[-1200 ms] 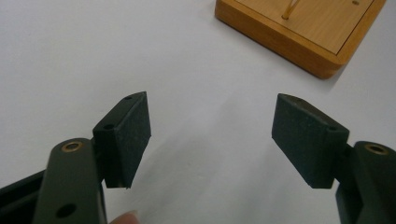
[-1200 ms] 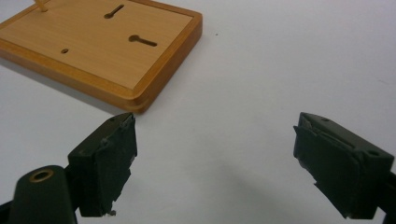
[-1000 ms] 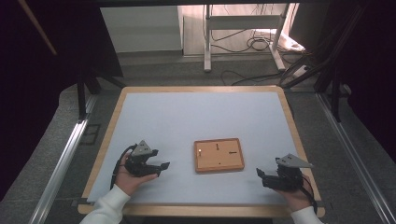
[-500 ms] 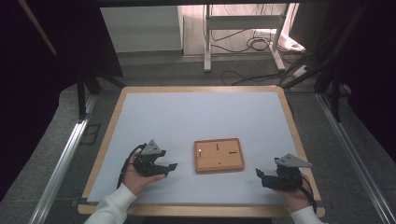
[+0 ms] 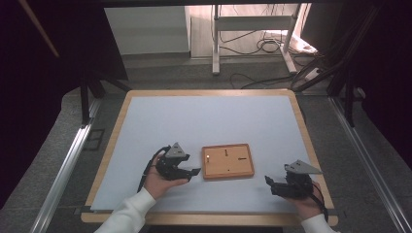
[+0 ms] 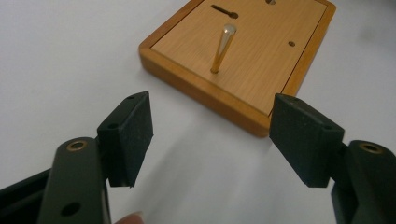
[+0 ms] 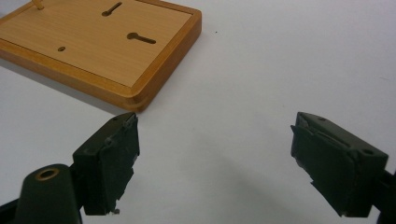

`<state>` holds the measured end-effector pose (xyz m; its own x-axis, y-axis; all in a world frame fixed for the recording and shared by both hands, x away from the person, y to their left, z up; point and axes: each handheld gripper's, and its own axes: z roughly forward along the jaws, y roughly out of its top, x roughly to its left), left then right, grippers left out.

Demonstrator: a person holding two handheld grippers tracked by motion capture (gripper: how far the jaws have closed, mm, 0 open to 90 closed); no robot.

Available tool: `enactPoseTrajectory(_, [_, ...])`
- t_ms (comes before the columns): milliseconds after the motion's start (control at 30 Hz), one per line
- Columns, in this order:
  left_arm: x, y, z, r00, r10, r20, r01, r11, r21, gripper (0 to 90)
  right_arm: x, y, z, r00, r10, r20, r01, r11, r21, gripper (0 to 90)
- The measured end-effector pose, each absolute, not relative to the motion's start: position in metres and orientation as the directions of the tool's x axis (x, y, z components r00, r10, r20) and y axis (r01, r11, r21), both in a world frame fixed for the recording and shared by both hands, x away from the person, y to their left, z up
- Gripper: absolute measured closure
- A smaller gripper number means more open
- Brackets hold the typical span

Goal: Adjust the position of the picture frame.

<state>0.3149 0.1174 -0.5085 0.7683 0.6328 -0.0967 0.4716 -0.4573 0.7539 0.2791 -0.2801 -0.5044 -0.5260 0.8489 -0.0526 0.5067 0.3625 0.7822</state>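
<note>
Lying flat on the table (image 5: 145,121), nearer its front edge than its back edge and roughly midway between its side edges, is the wooden board (image 5: 228,160), a square tray with a raised rim. A brass pin (image 6: 223,48) stands upright in it near the corner closest to the left gripper (image 5: 193,172). Two keyhole slots (image 7: 141,38) and a small round hole are cut in the board's face.

Left gripper sits just beside the board's left edge, jaws spread wide and holding nothing, resting low over the white surface. In the left gripper view the board's corner lies ahead between the two jaw pads (image 6: 132,132), apart from them, with the pin straight ahead.

Right gripper (image 5: 270,180) rests near the table's front right corner, apart from the board's right edge, jaws also spread wide and holding nothing. In the right gripper view the board lies ahead and to the left, its nearest corner just past the left pad (image 7: 111,158), not touching.
</note>
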Motion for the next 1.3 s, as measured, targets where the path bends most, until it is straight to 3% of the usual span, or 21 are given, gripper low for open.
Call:
enactPoseTrajectory(433, [0.333, 0.085, -0.512, 0.774, 0.629, -0.074, 0.459, -0.478, 0.749, 39.0, 0.279, -0.281, -0.505, -0.515, 0.856, -0.054, 0.513, 0.358, 0.78, 15.5])
enactPoseTrajectory(1000, [0.348, 0.071, -0.522, 0.772, 0.629, -0.089, 0.46, -0.456, 0.762, 73.8, 0.279, -0.283, -0.506, -0.507, 0.86, -0.055, 0.52, 0.357, 0.776, 15.6])
enactPoseTrajectory(1067, [0.348, 0.071, -0.523, 0.778, 0.62, -0.101, 0.46, -0.452, 0.764, 81.3, 0.278, -0.283, -0.507, -0.504, 0.862, -0.056, 0.522, 0.356, 0.775, 15.5])
enactPoseTrajectory(1200, [0.344, 0.067, -0.522, 0.782, 0.622, -0.038, 0.421, -0.483, 0.768, 84.0, 0.278, -0.284, -0.507, -0.501, 0.864, -0.055, 0.526, 0.354, 0.774, 15.6])
enactPoseTrajectory(1300, [0.345, 0.068, -0.522, 0.781, 0.623, -0.04, 0.422, -0.48, 0.769, 84.4, 0.278, -0.284, -0.507, -0.499, 0.865, -0.057, 0.525, 0.354, 0.774, 15.6])
